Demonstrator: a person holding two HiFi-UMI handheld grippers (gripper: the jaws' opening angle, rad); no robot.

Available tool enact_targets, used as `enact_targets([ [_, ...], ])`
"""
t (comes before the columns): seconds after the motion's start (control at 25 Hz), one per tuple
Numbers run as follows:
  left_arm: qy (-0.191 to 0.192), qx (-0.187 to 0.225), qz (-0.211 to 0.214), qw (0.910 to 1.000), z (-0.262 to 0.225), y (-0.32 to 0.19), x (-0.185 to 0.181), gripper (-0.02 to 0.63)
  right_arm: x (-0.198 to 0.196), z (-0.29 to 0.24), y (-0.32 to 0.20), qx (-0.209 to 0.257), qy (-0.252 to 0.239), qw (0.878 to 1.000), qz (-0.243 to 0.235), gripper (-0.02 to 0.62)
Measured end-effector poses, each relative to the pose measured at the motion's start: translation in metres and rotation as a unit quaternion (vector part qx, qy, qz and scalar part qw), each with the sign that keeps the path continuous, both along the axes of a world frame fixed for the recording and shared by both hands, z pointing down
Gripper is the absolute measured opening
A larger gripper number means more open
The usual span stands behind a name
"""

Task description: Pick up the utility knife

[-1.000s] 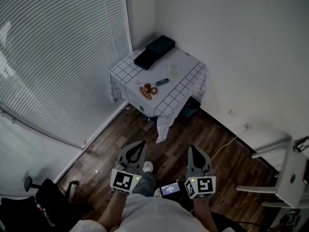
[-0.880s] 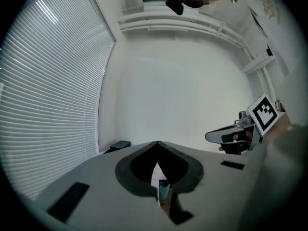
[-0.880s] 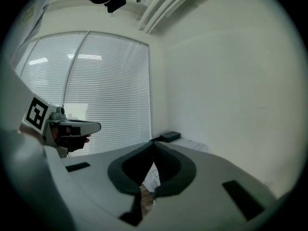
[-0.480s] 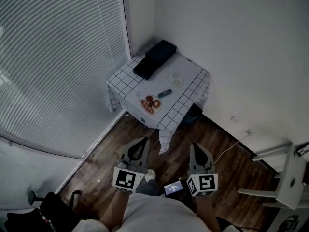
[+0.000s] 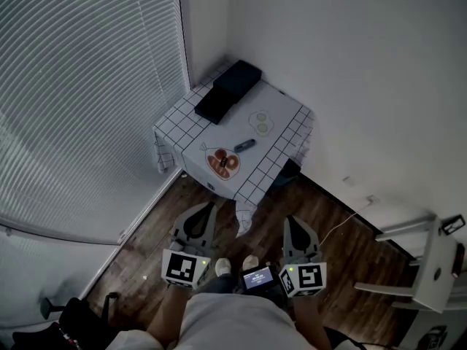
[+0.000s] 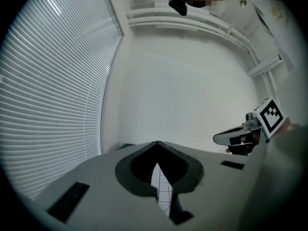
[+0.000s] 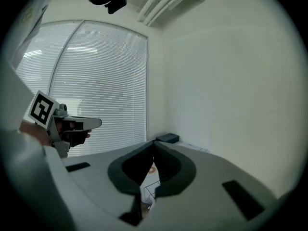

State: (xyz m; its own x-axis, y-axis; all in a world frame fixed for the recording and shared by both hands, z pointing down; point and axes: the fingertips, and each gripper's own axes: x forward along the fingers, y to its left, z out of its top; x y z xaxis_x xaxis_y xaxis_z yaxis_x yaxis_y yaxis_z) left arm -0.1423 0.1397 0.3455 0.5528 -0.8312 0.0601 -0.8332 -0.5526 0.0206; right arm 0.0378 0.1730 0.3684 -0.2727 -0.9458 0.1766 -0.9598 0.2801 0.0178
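Hanging level and short of the table, the left gripper (image 5: pixel 210 207) and right gripper (image 5: pixel 291 222) are both pressed together and empty, likely because the utility knife (image 5: pixel 244 146) lies well ahead of them on the checked tablecloth (image 5: pixel 283 111), just beyond a plate (image 5: pixel 224 162).

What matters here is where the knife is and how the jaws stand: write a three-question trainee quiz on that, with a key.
1. True or false: the utility knife is held by the left gripper.
2. What lies right beside the knife on the table? A) a plate B) a mug C) a bottle
3. Fill in: the jaws of the left gripper and of the right gripper are both ____, with nothing between them.

Key: 1 false, it lies on the table, well ahead of both grippers; 2 A; 3 shut.
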Motion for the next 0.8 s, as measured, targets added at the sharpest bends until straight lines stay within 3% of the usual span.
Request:
enact_targets([
  [0.48, -0.02, 0.01, -0.026, 0.9994, 0.004, -0.069, -0.003, 0.006, 0.007, 0.001, -0.078, 0.01, -0.018, 1.0, -0.017, 0.006],
  [0.8, -0.027, -0.027, -0.032, 0.9987, 0.028, -0.151, 0.026, 0.006, 0.027, 0.013, -0.157, -0.005, 0.007, 0.999, -0.054, 0.006],
])
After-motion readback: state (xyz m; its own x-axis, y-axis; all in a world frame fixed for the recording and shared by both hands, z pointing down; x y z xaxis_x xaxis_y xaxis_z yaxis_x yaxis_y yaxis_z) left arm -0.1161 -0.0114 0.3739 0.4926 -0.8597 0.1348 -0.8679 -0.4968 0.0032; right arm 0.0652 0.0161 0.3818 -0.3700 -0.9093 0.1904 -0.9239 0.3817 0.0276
